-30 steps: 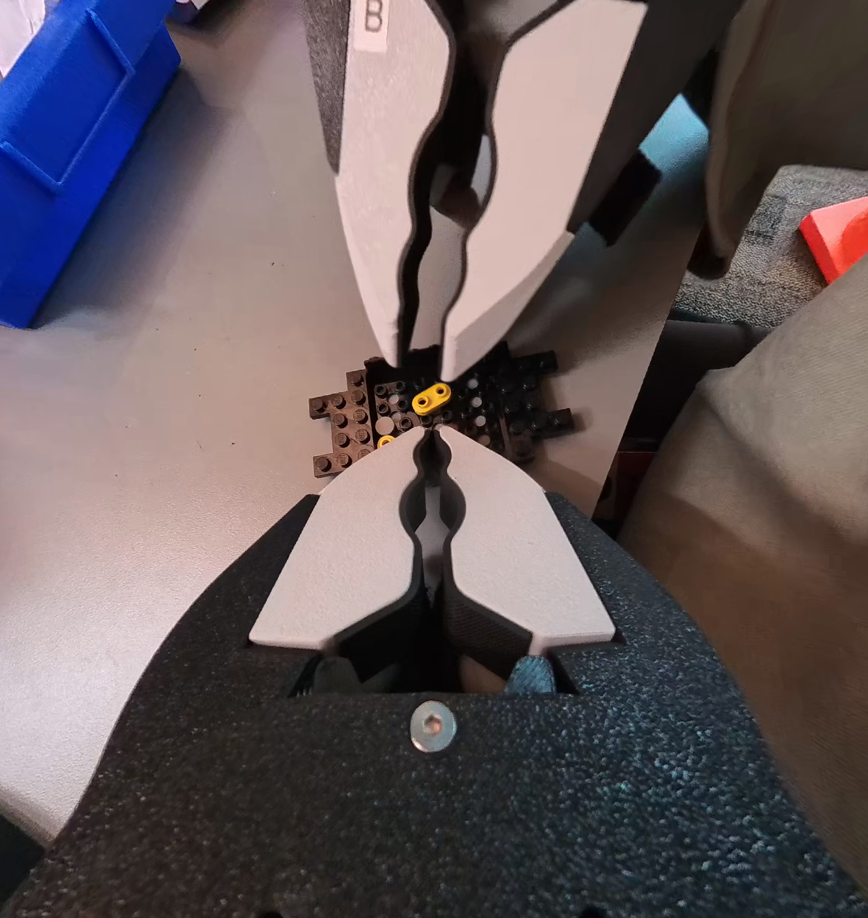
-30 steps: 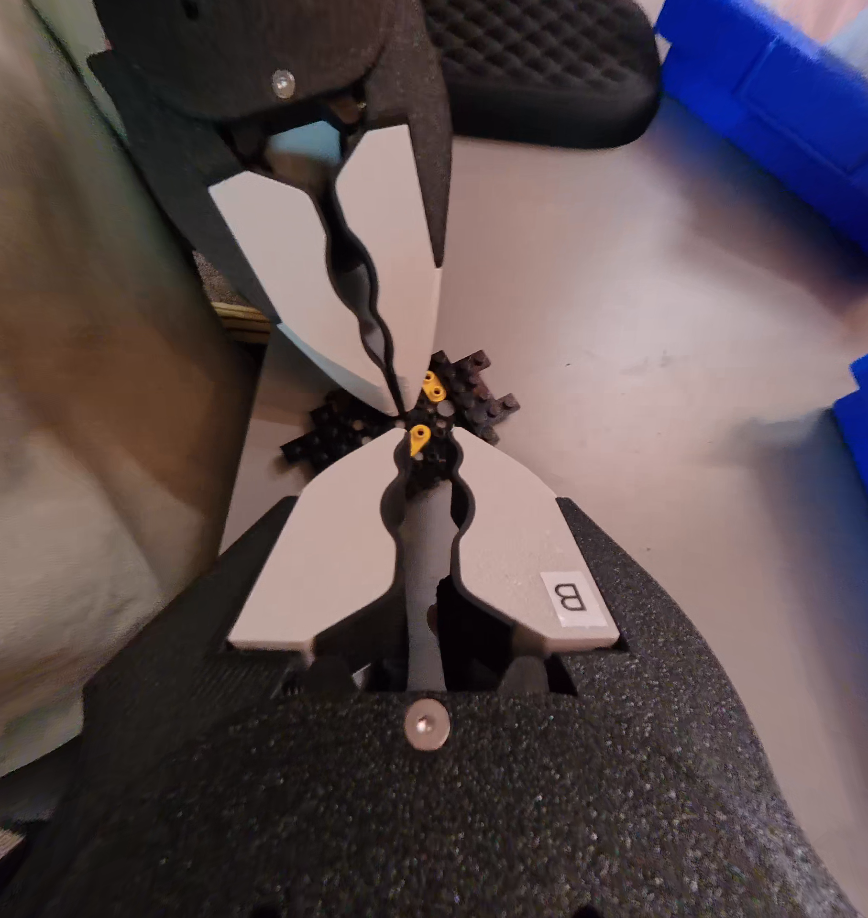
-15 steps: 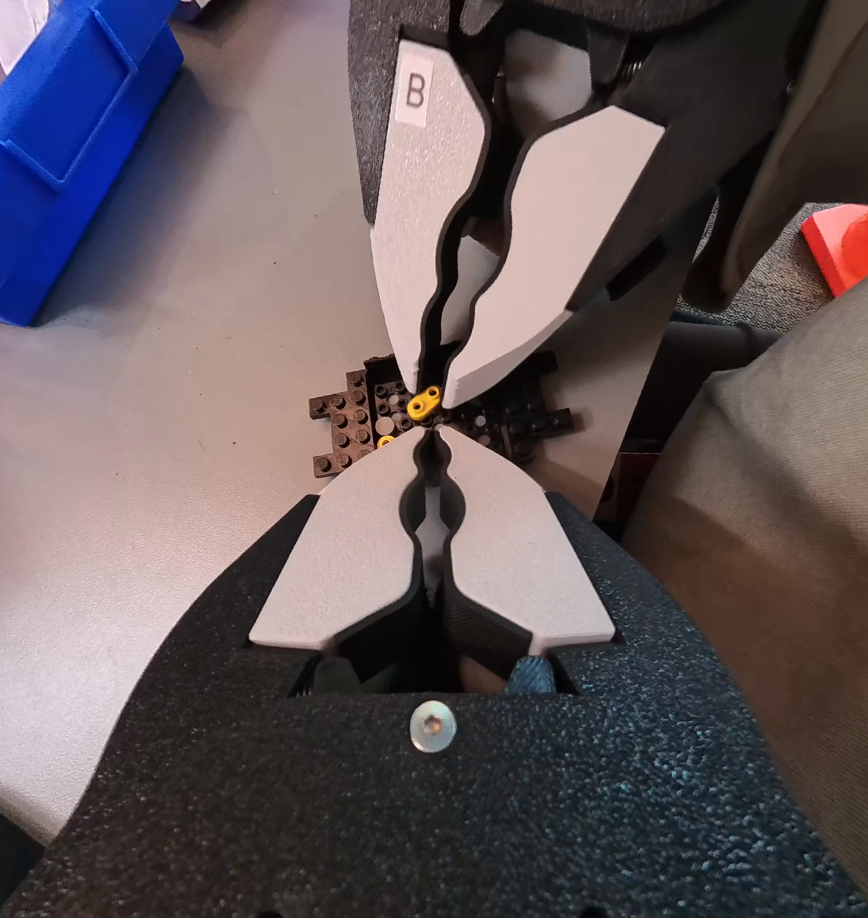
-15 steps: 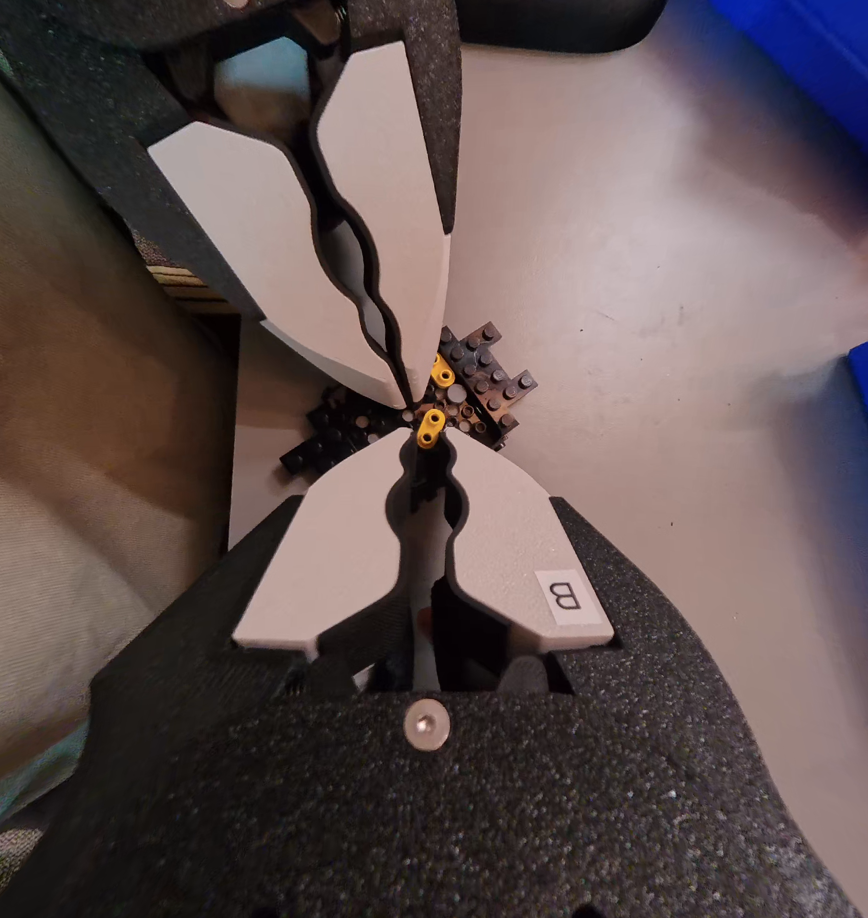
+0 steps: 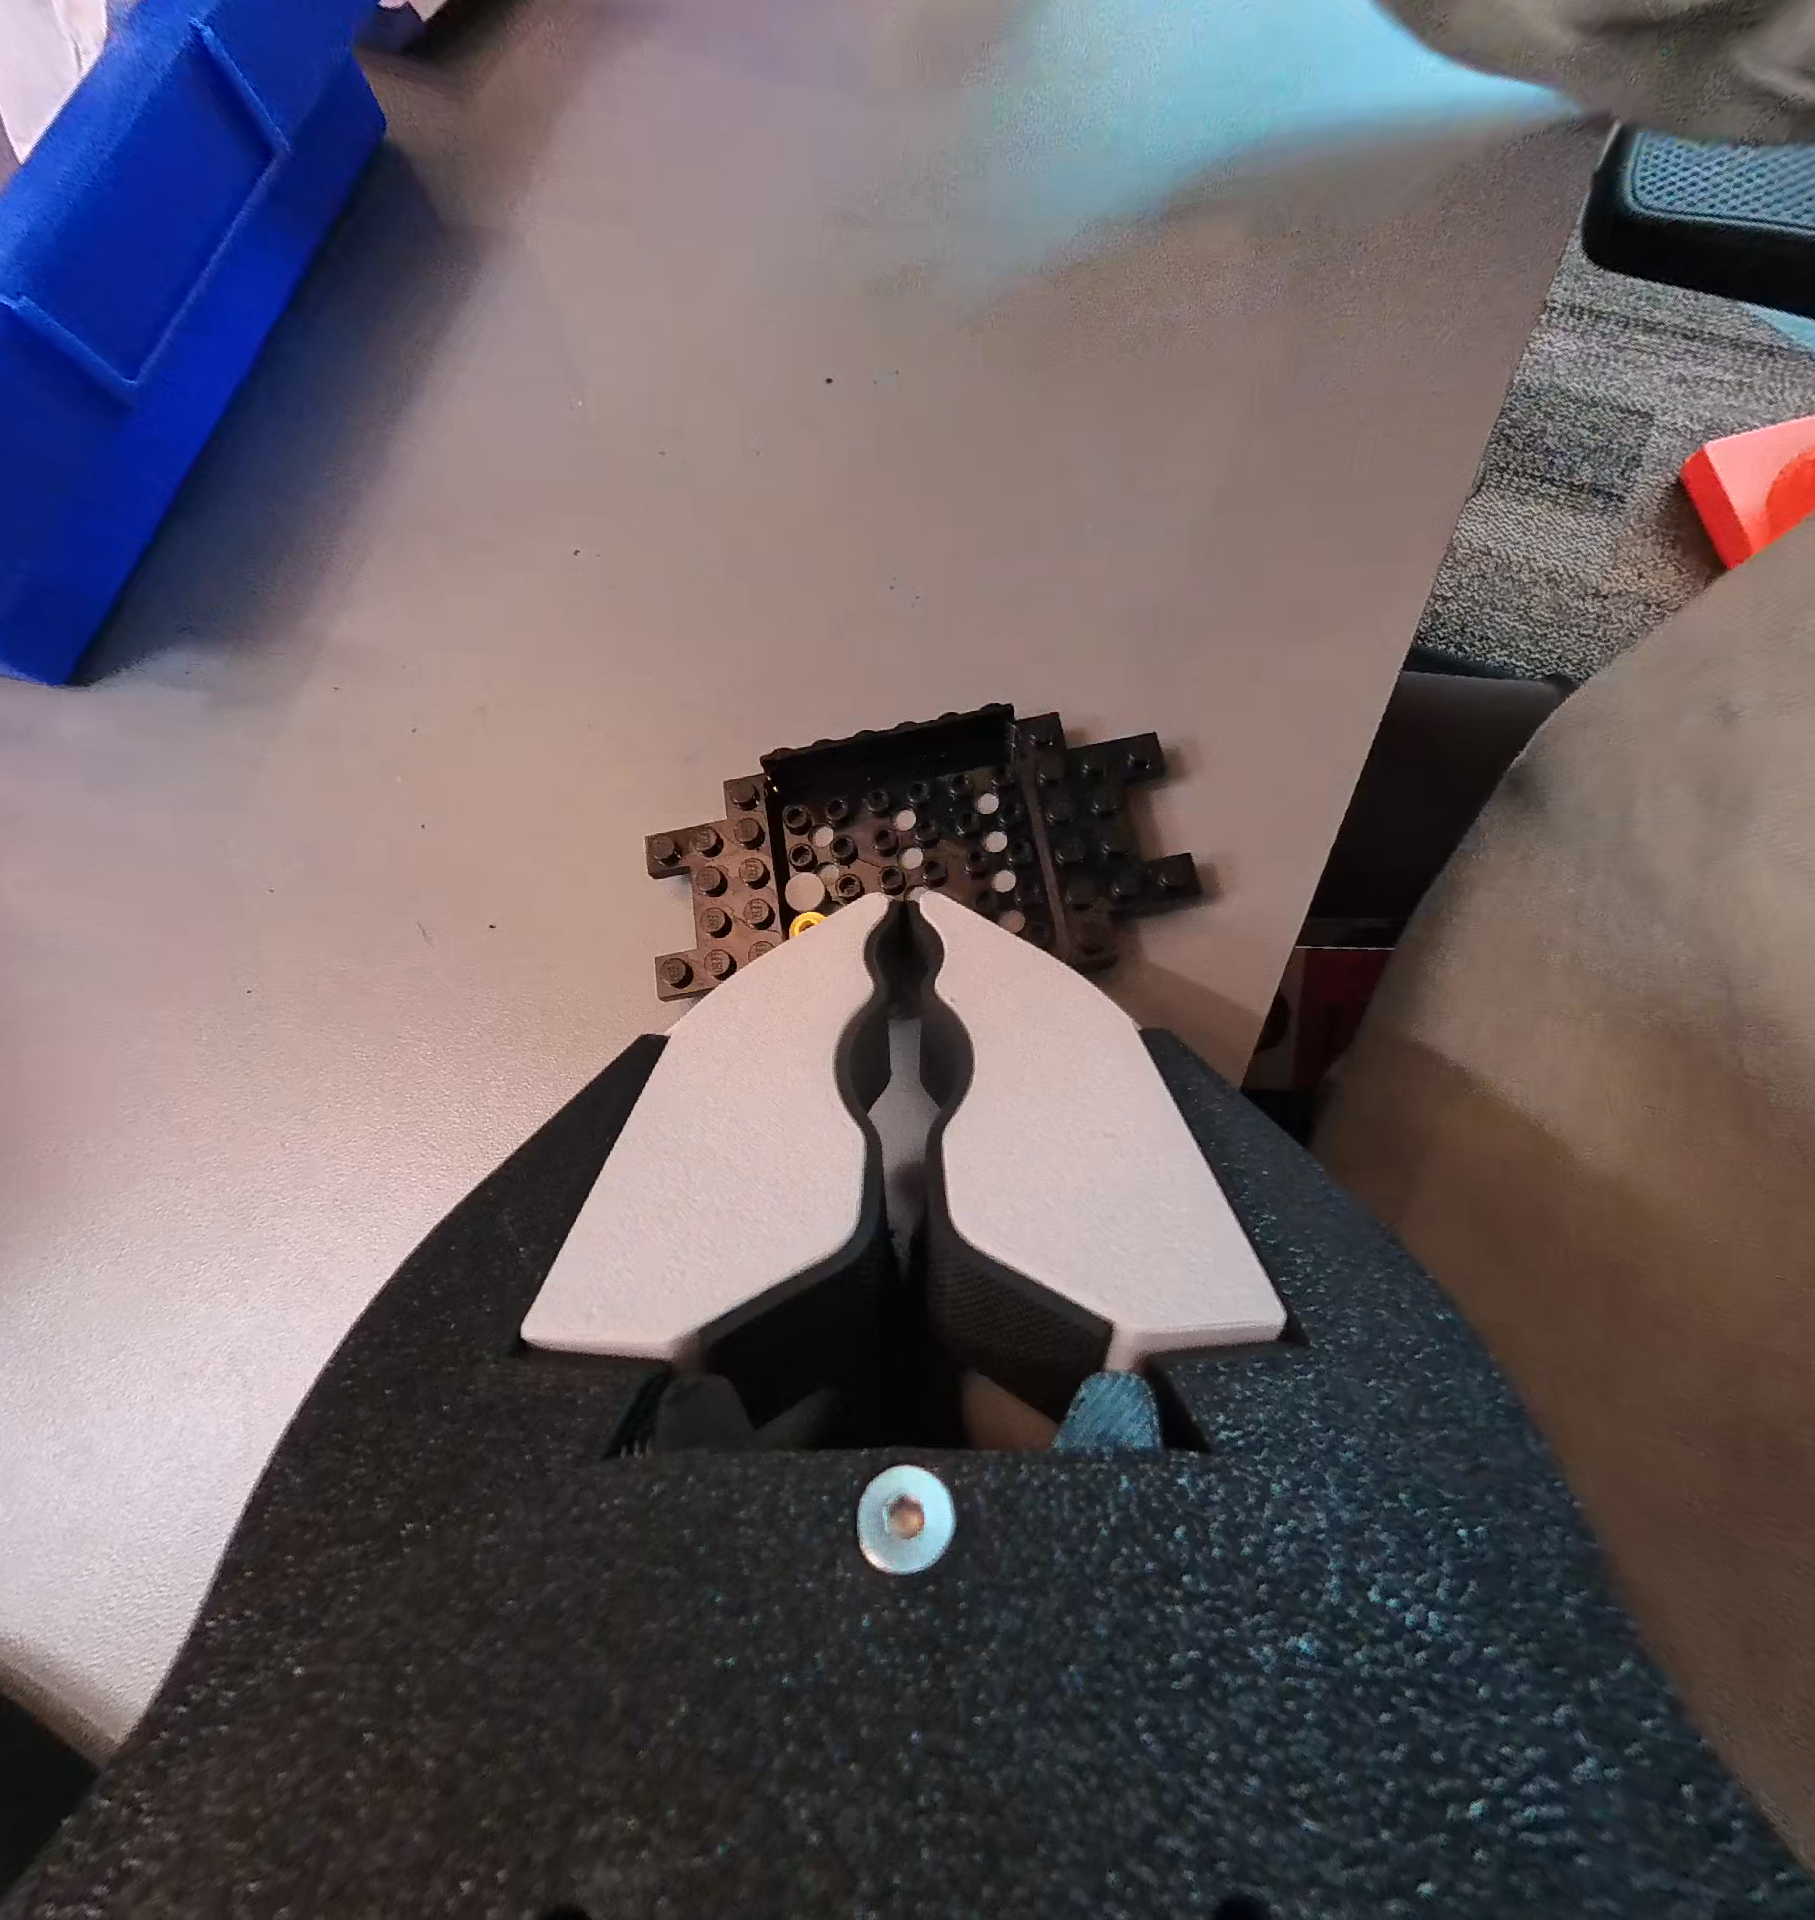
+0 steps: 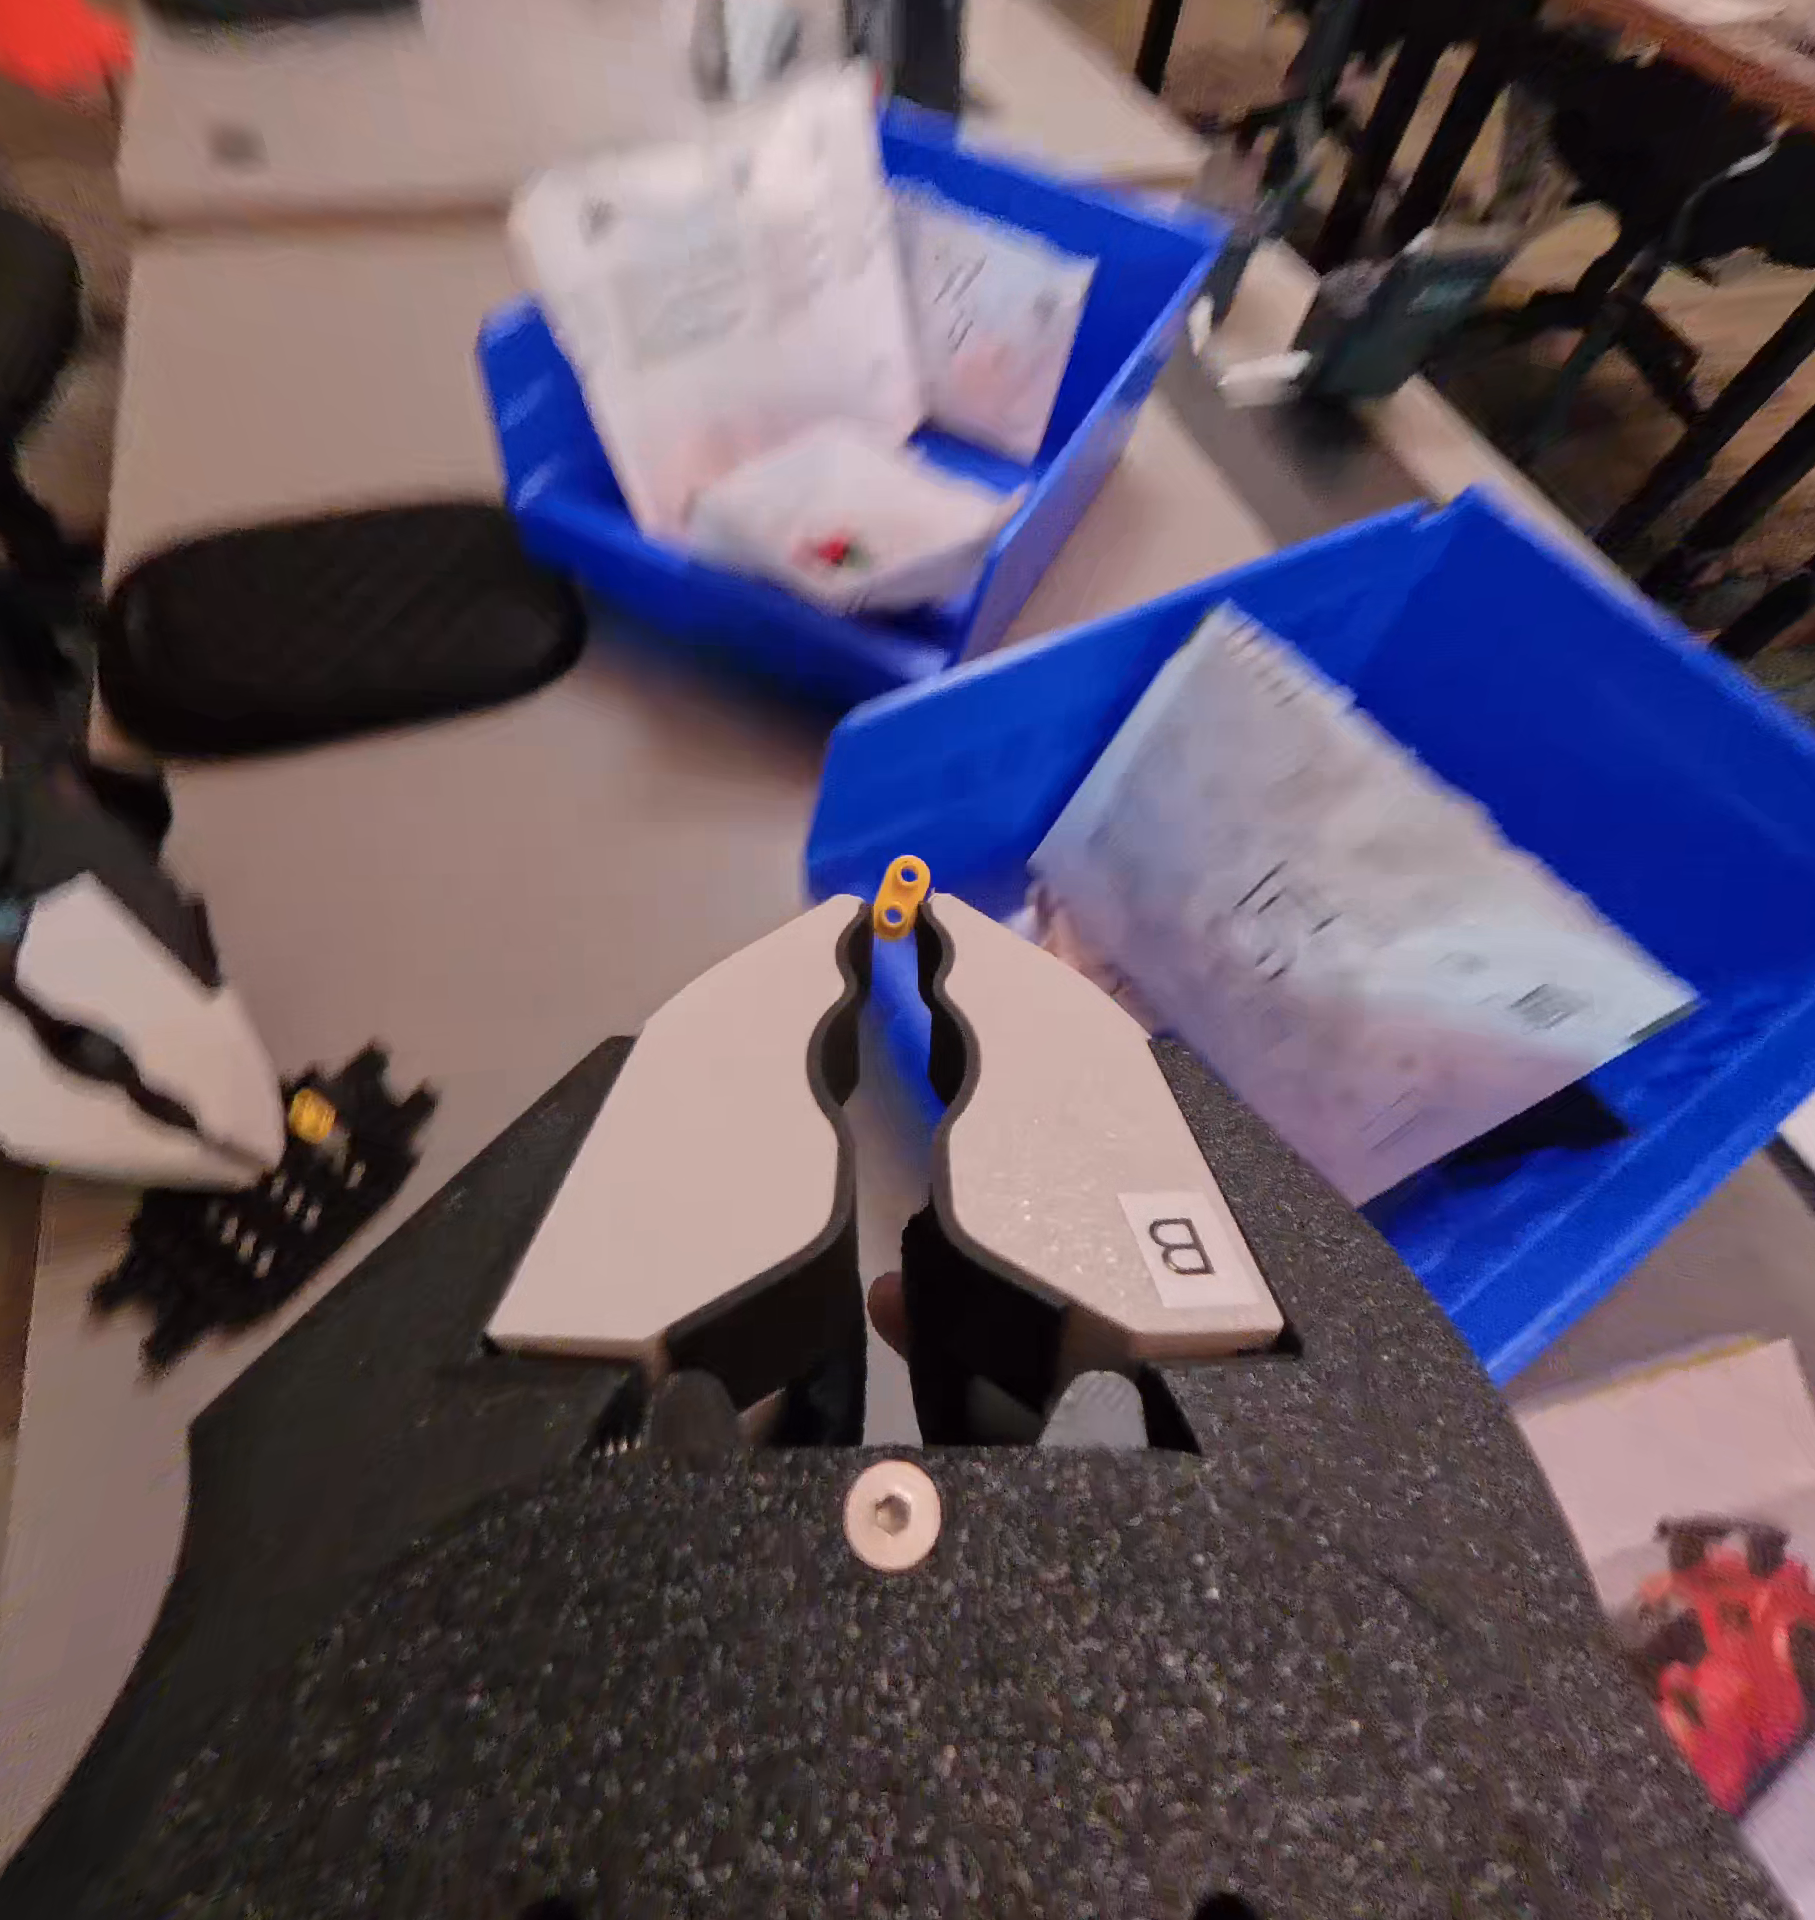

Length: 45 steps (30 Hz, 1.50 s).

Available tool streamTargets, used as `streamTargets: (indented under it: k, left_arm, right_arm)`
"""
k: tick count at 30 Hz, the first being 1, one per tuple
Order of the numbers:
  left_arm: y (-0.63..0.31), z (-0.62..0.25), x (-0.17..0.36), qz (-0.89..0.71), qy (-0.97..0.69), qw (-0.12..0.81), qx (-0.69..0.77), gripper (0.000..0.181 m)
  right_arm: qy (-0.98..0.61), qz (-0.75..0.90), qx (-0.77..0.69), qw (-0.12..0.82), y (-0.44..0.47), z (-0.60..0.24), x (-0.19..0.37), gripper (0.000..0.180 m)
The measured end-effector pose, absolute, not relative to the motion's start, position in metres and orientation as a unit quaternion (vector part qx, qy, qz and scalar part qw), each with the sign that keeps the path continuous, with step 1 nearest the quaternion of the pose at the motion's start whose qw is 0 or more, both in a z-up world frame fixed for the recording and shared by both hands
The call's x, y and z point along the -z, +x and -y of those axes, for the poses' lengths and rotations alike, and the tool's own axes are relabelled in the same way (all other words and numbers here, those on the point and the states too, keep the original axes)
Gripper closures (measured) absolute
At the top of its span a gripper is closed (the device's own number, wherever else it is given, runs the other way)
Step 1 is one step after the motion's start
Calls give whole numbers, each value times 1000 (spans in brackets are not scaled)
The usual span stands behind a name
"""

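The right gripper is closed almost completely on one small yellow two-hole link. It pinches the link's lower end so that the rest stands clear above the tips, in the air in front of the nearer blue bin.

The left gripper shows only a thin dark slit between its fingers. Its tips are down at the near edge of a black studded plate lying flat on the grey table. Whether they nip part of the plate or merely rest on it cannot be told. A second yellow piece sits on the plate, just beside the left finger.

There are two yellow pieces, one held and one on the plate, and there is one black plate, seen in both views. The right wrist view shows two blue bins, the farther bin and the nearer one, each holding white printed packets. A black mesh pad lies near the farther bin, and a sheet picturing a red vehicle lies at lower right. A person's drab garment fills the right of the left wrist view.
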State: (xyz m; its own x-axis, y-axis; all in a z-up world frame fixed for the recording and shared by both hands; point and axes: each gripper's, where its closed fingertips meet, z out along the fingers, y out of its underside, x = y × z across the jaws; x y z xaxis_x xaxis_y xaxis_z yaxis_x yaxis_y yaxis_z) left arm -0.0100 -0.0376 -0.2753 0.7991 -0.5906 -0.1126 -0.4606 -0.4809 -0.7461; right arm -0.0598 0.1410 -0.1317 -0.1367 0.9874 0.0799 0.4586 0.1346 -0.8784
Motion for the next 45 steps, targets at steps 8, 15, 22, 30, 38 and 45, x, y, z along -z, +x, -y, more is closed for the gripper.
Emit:
streamTargets:
  k: [8,15,22,30,38,45]
  left_arm:
    - [-10,38,275,-306,-857,406,81,181]
    - [-10,37,275,-306,-857,406,82,181]
    - [-10,37,275,-306,-857,406,83,181]
    - [-10,37,275,-306,-857,406,84,181]
    - [-10,37,275,-306,-857,406,84,181]
    - [-13,35,274,-303,-856,412,72,181]
  right_arm:
    - [-659,607,-326,301,-116,-268,132,171]
    - [-685,607,-293,278,-123,-289,150,171]
    - [-692,610,-279,268,-124,-289,154,159]
    - [-698,620,-231,273,-121,-294,161,147]
    - [-696,620,-230,278,-125,-295,157,142]
    - [-594,675,-326,292,-122,-192,130,144]
